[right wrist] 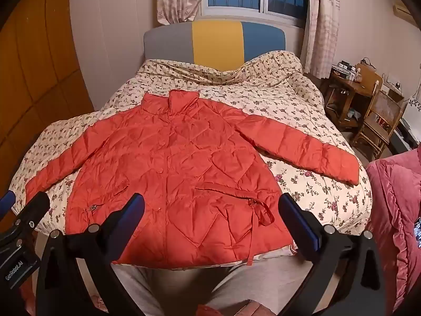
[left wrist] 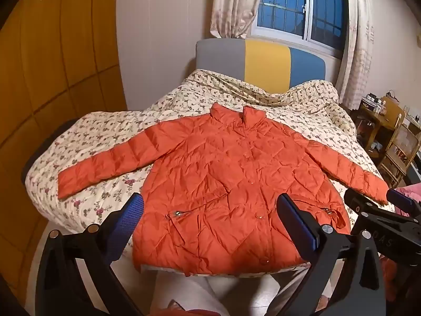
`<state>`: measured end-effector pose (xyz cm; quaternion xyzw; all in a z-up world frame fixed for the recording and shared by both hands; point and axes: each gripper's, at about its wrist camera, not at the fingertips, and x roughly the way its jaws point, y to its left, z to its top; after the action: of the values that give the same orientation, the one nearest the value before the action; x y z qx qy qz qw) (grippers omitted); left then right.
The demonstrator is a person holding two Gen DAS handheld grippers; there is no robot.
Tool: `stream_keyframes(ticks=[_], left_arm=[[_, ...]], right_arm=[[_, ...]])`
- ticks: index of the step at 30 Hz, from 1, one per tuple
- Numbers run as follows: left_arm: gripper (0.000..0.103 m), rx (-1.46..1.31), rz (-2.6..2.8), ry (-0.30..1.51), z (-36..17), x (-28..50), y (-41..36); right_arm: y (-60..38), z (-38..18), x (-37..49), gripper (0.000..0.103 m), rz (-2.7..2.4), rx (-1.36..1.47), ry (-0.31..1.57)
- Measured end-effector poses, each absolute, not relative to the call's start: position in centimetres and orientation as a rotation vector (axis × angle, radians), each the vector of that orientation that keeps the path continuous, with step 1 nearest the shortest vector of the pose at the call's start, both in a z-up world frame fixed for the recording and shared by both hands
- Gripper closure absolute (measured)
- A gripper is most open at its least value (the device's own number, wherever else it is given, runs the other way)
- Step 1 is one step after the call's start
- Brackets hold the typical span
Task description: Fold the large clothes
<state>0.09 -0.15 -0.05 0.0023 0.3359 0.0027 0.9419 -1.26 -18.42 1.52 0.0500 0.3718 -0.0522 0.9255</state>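
An orange quilted puffer jacket (left wrist: 223,173) lies flat and front up on the floral quilt of the bed (left wrist: 105,137), buttoned, collar toward the headboard, both sleeves spread out. It also shows in the right wrist view (right wrist: 179,173). My left gripper (left wrist: 210,221) is open and empty, held above the jacket's hem near the bed's foot. My right gripper (right wrist: 210,218) is open and empty, also above the hem, to the right of the left one. Each gripper shows at the edge of the other's view.
A grey, yellow and blue headboard (left wrist: 260,60) stands under a curtained window (left wrist: 297,8). A wooden desk and chair (right wrist: 376,115) stand to the right of the bed. A pink quilted cloth (right wrist: 394,210) lies at the right. A wooden wardrobe (left wrist: 52,65) is on the left.
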Motion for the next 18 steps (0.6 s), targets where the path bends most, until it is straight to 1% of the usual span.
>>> stream_keyframes(ticks=[4,5,17,18], left_arm=[[0.003,-0.010,-0.002,0.661,0.23,-0.56,0.05],[0.003,-0.007,0.001,0.682,0.22,0.22,0.06],[0.003,-0.018,-0.007,0.676,0.62,0.14,0.23],[0.003,-0.025,-0.005,0.679,0.02,0.31,0.39]], right_arm=[[-19.01,1.67,-1.36,0.002,-0.104,0.100,0.757],[-18.58,1.46,-1.16,0.002,-0.117,0.090,0.770],[-18.57,1.46,-0.90,0.002,-0.108,0.091,0.772],[-18.53,1.45,-0.88,0.002,-0.108,0.091,0.774]])
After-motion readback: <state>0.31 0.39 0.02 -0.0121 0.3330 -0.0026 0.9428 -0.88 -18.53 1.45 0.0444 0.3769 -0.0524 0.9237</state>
